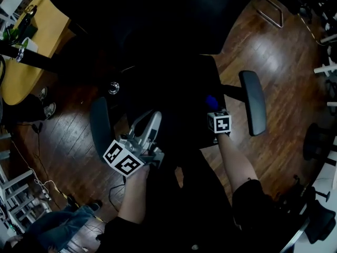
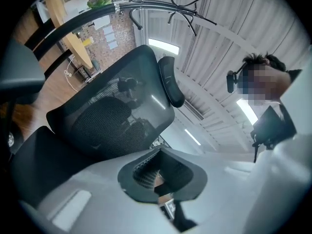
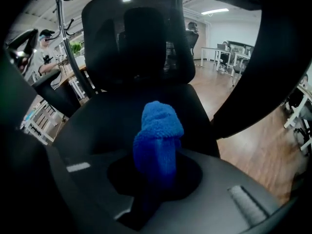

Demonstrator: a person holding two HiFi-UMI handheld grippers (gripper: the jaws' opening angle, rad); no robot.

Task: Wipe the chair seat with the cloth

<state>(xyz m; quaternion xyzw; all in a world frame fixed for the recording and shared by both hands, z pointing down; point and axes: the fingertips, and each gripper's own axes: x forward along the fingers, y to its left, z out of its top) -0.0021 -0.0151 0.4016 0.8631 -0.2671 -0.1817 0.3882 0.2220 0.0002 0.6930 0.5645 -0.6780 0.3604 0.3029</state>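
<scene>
Plainly in right gripper view, dimly overhead: blue cloth (image 3: 158, 138) pinched by right hand-held gripper (image 3: 157, 165); left hand-held gripper (image 2: 158, 181) seemingly closed.

Right gripper (image 3: 155, 179), jaws clamped on a bunched blue cloth (image 3: 158, 135), points at a black office chair's seat (image 3: 102, 126); its mesh backrest (image 3: 141, 43) rises at the far side.

The cloth (image 3: 158, 130) is fluffy blue terry, looped and rough, and the chair seat (image 3: 117, 126) is matt black fabric. The backrest (image 2: 107, 121) is fine dark mesh; the floor (image 1: 274, 57) is glossy brown wooden planks.
</scene>
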